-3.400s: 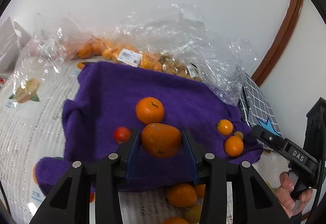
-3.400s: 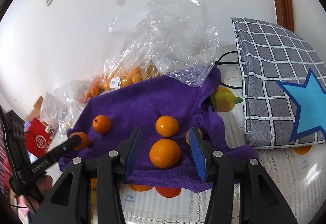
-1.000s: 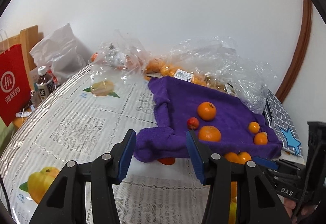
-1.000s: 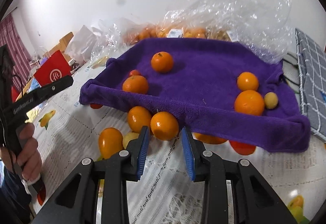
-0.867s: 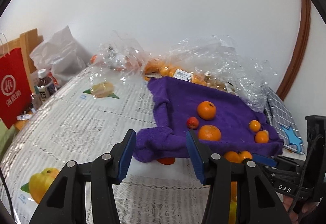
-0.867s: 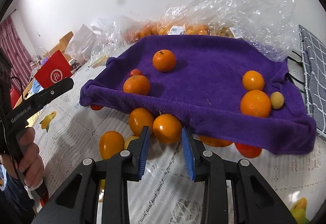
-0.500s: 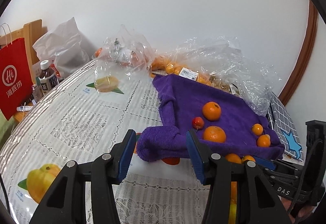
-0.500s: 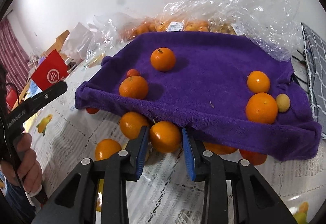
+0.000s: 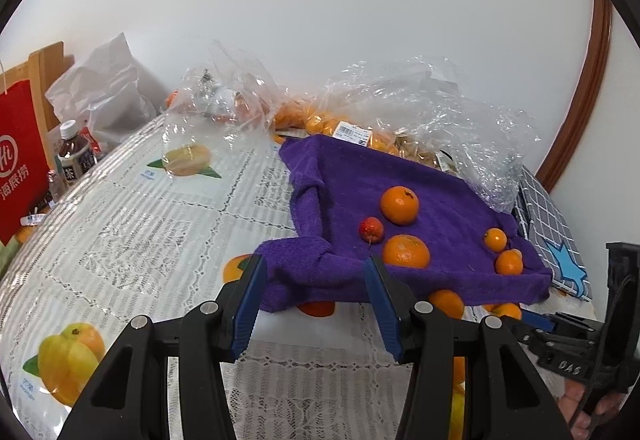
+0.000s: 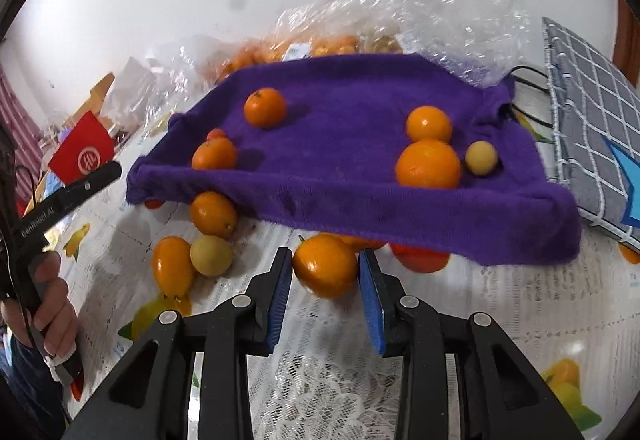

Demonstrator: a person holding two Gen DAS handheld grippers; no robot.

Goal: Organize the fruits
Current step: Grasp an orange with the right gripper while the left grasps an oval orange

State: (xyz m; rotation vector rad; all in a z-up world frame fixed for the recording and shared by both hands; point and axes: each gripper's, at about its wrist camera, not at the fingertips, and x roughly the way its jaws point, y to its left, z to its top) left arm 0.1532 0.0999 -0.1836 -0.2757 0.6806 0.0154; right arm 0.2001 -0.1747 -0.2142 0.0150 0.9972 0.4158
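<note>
Right gripper [image 10: 325, 272] grasps a mandarin [image 10: 326, 265] between its blue pads, just in front of the purple towel's [image 10: 360, 176] near edge; left gripper [image 9: 312, 296] is spread wide, holding nothing, by the towel's corner. On the towel: four oranges, one small red fruit [image 9: 371, 229], one small yellow fruit [image 10: 481, 158]. Clear plastic bags [image 9: 420, 120] behind hold more orange fruit, apparently mandarins.
</note>
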